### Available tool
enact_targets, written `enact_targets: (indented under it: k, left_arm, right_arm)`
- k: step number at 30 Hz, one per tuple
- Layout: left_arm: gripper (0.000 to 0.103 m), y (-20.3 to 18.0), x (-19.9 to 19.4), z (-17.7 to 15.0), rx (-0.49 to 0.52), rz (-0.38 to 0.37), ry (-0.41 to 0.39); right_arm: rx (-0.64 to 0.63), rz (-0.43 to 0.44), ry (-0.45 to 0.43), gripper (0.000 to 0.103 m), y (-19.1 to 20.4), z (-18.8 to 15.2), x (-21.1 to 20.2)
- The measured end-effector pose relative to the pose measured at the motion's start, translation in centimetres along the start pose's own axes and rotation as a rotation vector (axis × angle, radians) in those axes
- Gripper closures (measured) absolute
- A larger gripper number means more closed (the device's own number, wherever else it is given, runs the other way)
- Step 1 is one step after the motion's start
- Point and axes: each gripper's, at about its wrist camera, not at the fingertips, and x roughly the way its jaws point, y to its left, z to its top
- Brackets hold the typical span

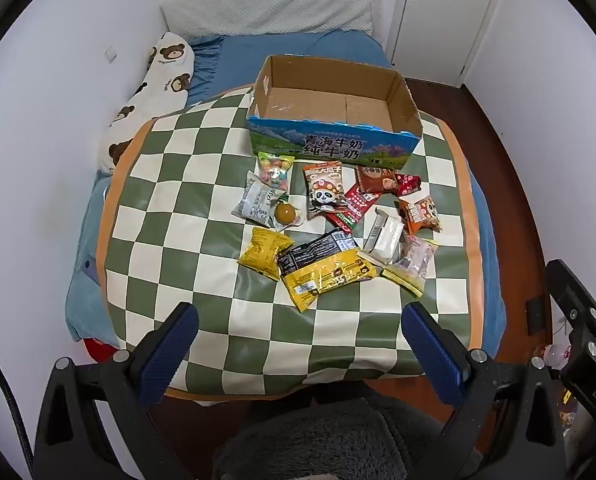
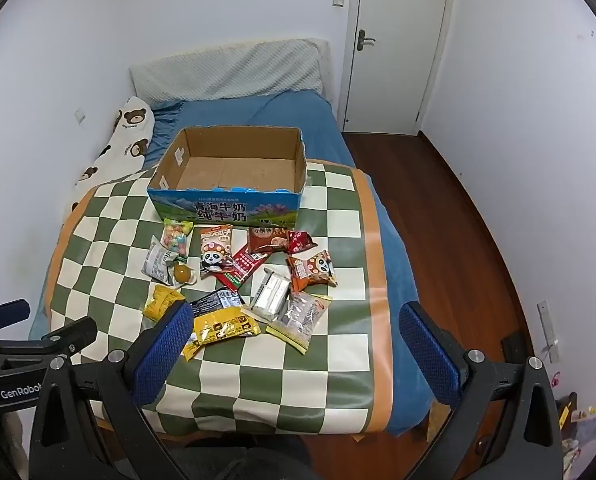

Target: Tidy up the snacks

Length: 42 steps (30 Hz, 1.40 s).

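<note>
The left gripper [image 1: 298, 344] and the right gripper [image 2: 293, 344] both hover with jaws spread wide and nothing between them. The snack packets [image 1: 330, 216] lie scattered on the checkered mat [image 1: 177, 184] just in front of the open cardboard box [image 1: 334, 146], whose inside holds nothing

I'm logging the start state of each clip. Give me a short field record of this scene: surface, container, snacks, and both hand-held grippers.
surface: checkered mat laid over a blue bed
container: open cardboard box at the mat's far edge, nothing visible inside
snacks: about a dozen packets loose on the mat in front of the box, some overlapping; yellow-and-black bag nearest
left hand-held gripper: open, holding nothing, above the mat's near edge
right hand-held gripper: open, holding nothing
</note>
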Motion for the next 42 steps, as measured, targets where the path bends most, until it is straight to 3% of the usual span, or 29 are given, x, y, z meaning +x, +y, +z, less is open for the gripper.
enact_targets:
  k: [42]
  left_arm:
    - [0.0,0.3,-0.7,1.3,0.019,0.004,-0.031]
  right_arm:
    - [0.0,0.002,0.015,0.0,1.0,0.1,0.2]
